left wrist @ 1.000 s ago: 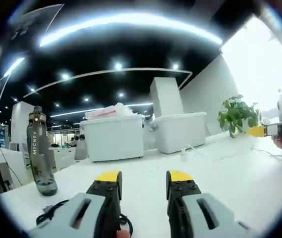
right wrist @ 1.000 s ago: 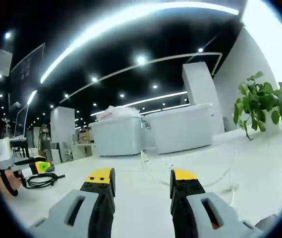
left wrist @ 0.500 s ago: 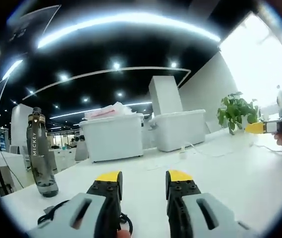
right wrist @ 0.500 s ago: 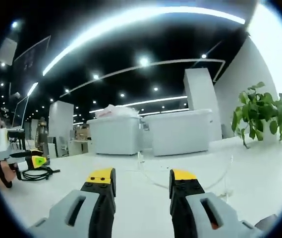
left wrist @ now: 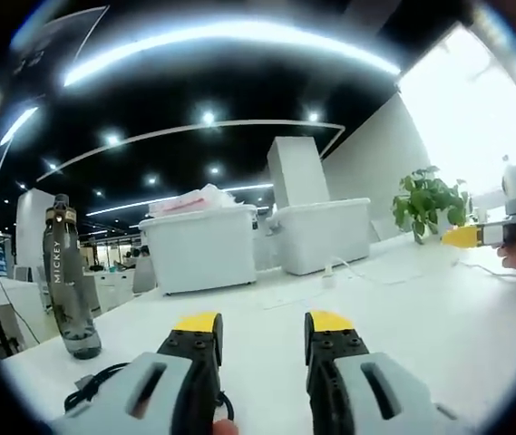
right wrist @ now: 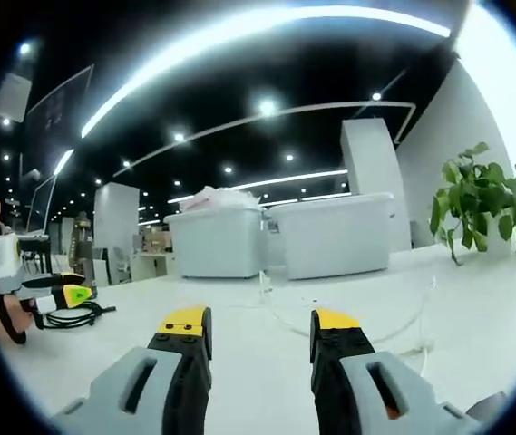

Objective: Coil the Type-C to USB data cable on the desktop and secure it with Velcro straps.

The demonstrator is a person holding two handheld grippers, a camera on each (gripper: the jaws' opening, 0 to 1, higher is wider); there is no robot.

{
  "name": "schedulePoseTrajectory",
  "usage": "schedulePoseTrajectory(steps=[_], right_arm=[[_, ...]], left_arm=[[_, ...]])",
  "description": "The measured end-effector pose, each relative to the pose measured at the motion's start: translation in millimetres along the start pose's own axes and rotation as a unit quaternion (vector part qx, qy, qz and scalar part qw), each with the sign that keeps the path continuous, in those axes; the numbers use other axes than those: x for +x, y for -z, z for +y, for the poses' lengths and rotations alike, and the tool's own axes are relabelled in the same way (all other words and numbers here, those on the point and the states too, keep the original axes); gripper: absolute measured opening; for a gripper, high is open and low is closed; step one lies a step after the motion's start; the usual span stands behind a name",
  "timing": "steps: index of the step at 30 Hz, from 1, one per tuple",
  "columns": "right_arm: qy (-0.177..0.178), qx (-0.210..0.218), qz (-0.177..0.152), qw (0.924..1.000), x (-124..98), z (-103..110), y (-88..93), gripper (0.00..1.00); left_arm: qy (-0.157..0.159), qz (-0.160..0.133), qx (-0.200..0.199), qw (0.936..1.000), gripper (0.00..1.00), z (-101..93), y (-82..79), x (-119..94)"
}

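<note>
A black cable (left wrist: 92, 385) lies in loose loops on the white desk (left wrist: 421, 317), just left of my left gripper (left wrist: 262, 323), partly hidden behind its left jaw. That gripper stands open with nothing between its jaws. The same black cable (right wrist: 72, 316) shows far left in the right gripper view, by the tip of the left gripper (right wrist: 58, 294). My right gripper (right wrist: 262, 320) is open and empty over bare desk. It also shows at the right edge of the left gripper view as a yellow-tipped gripper (left wrist: 475, 236) held by a hand.
A dark water bottle (left wrist: 65, 281) stands left of the black cable. Two white bins (left wrist: 205, 248) sit at the back. A white cable (right wrist: 348, 317) trails across the desk ahead of the right gripper. A potted plant (right wrist: 480, 204) stands at the right.
Both views shifted slightly with the hands. The cable and bottle stay where they were; both grippers remain open.
</note>
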State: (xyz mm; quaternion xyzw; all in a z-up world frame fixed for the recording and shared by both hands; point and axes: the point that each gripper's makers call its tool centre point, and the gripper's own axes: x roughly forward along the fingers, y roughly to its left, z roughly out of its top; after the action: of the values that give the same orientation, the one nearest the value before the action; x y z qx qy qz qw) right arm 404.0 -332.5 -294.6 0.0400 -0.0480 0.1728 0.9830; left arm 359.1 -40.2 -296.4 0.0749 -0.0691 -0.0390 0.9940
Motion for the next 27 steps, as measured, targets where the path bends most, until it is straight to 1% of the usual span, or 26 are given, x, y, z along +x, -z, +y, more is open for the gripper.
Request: schedulePoseTrajectory(steps=[3, 27], right_arm=[[-0.002, -0.005, 0.001, 1.0000, -0.4, 2.2, 0.7, 0.43], [-0.008, -0.015, 0.007, 0.9998, -0.4, 7.8, 3.9, 0.43]], left_arm=[[0.002, 0.001, -0.002, 1.0000, 0.40, -1.1, 0.5, -0.1], [0.006, 0.007, -0.001, 1.0000, 0.40, -2.9, 2.9, -0.2]])
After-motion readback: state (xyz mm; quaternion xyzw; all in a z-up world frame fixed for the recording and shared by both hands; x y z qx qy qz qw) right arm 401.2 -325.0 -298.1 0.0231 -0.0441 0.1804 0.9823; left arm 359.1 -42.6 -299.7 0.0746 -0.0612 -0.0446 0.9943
